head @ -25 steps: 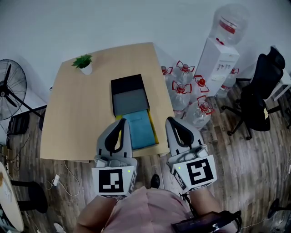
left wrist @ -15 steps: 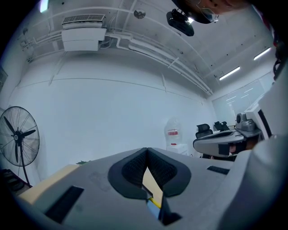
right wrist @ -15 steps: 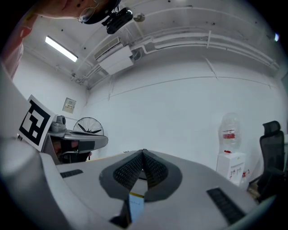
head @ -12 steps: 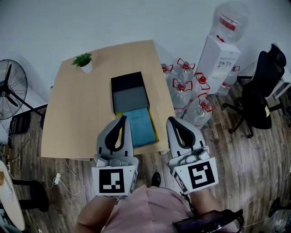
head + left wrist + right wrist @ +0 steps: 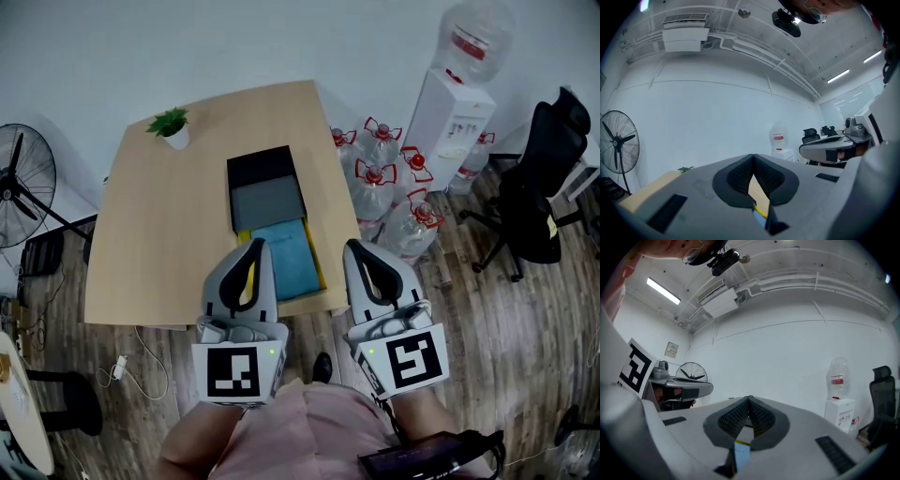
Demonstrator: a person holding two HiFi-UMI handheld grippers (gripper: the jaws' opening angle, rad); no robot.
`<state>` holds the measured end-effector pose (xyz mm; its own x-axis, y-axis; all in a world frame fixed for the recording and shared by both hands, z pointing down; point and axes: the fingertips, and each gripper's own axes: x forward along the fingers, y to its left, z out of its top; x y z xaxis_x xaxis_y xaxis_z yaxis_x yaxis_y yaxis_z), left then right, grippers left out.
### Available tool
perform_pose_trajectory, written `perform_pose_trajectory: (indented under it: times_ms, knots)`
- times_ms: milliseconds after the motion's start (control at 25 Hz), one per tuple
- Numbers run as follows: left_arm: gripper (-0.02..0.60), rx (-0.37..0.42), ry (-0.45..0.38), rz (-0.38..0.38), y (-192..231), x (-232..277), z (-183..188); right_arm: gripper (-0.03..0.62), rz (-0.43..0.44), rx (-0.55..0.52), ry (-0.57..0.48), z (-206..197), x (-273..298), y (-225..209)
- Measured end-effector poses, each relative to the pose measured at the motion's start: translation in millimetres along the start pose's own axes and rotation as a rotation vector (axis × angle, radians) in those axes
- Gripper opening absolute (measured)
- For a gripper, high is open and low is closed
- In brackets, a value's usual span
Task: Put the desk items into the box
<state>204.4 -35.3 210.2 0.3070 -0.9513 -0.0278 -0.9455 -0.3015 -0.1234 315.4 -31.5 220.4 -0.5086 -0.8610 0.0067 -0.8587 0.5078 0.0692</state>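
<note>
Your left claw [image 5: 254, 246] and right claw [image 5: 354, 247] are both pressed together and empty, so spread one before reaching the blue book [image 5: 286, 261] lying on the bench [image 5: 169, 234], just near of the black box [image 5: 261, 169].

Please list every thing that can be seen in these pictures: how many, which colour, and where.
table: one, light wood, centre
potted plant: one, green, white pot, table's far left corner
box: one, black and grey, mid-table
flat item: one, blue over a yellow edge, against the box's near side
water dispenser: one, white, right of table
water bottles: several, clear, red caps, on floor beside dispenser
office chair: one, black, far right
fan: one, black, far left
left gripper: grey, jaws shut, empty
right gripper: grey, jaws shut, empty
</note>
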Motion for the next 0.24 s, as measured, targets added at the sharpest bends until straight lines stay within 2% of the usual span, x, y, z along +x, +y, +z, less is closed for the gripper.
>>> perform_pose_trajectory:
  times_ms: [240]
  knots:
    - [0.011, -0.006, 0.0, 0.003, 0.1, 0.2, -2.9, 0.005, -0.002, 0.0, 0.0, -3.5, 0.0, 0.1]
